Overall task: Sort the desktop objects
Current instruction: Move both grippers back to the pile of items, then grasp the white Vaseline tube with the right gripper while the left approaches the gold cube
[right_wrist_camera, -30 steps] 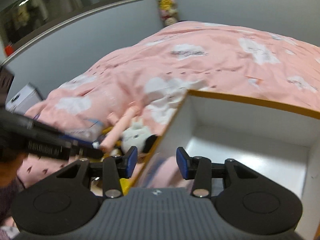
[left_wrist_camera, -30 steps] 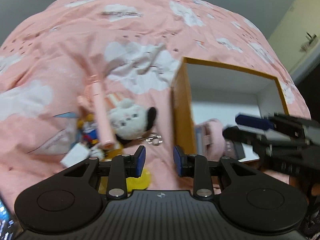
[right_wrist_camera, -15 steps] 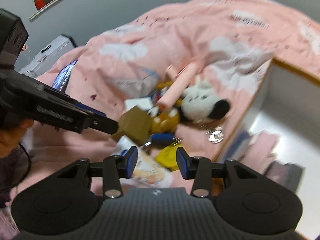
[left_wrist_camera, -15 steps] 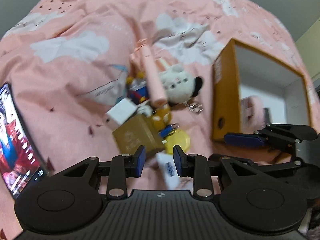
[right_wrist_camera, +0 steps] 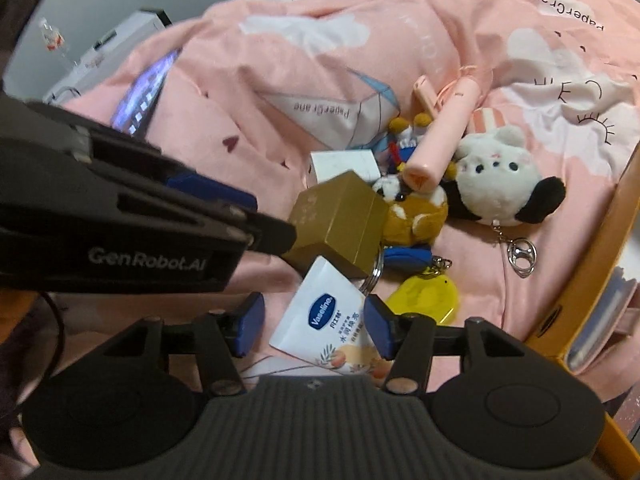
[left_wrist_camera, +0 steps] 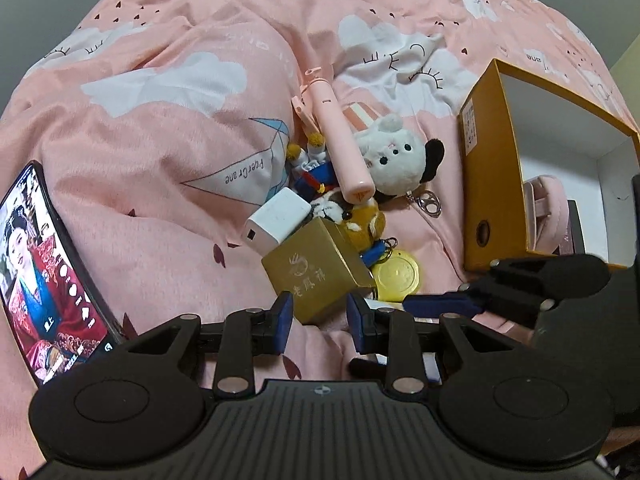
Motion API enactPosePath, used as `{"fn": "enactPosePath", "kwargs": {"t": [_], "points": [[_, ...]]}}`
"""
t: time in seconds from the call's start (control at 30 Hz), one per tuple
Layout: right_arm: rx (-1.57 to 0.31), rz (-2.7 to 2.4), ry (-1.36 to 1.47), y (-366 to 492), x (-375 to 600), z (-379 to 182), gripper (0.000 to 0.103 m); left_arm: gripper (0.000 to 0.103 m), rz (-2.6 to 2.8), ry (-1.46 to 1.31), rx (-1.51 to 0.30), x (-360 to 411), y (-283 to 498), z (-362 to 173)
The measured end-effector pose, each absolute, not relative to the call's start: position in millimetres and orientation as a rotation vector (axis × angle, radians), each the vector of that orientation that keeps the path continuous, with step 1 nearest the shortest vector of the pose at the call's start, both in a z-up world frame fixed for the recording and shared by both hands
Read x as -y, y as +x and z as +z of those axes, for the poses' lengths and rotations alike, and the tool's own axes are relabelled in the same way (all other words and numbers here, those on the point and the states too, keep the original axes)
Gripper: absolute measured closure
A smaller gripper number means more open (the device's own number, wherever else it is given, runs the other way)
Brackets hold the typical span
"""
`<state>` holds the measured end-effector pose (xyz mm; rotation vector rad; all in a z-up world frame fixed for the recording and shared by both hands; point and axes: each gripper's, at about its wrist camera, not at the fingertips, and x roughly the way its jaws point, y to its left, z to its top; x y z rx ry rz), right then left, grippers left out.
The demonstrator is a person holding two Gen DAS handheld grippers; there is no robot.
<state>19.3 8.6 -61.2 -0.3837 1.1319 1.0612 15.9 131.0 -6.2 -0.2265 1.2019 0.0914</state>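
Observation:
A pile of small objects lies on a pink quilt: a gold box (left_wrist_camera: 316,268) (right_wrist_camera: 340,220), a white charger block (left_wrist_camera: 278,218), a pink stick-shaped device (left_wrist_camera: 340,148) (right_wrist_camera: 444,136), a white plush toy (left_wrist_camera: 394,162) (right_wrist_camera: 500,176), a yellow round tag (left_wrist_camera: 396,274) and a white Vaseline packet (right_wrist_camera: 324,316). My left gripper (left_wrist_camera: 320,320) is open, its fingertips just short of the gold box. My right gripper (right_wrist_camera: 312,324) is open, its fingers either side of the Vaseline packet. An orange open box (left_wrist_camera: 486,184) with a pink item inside stands at the right.
A phone (left_wrist_camera: 36,276) with a lit screen lies on the quilt at the left. The right gripper shows in the left wrist view (left_wrist_camera: 460,304), low beside the orange box. A white appliance box (right_wrist_camera: 108,48) stands beyond the bed.
Both grippers have swung down from the orange box toward the pile. The left now sits close to the gold box and the right over the Vaseline packet.

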Motion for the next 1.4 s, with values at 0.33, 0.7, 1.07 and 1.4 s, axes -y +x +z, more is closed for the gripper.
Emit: {"fn": "enactPosePath", "kwargs": {"t": [0.33,0.7,1.07,1.4], "points": [[-1.135,0.953,-0.303,29,22,-52,0.065,0.059,0.080,-0.240,-1.175,-124,25,-10],[-1.128,0.795,-0.227,52,69,-46,0.083,0.045,0.070,0.076,-1.162,-74,31,-26],[-1.139,0.819,-0.218,51,73,-57,0.083,0.038,0.132,0.291,-1.167,-48,40,-51],[-1.072,0.898,-0.182,53,72,-41,0.092,0.062,0.163,0.200,-1.187,-77,19,-40]]}}
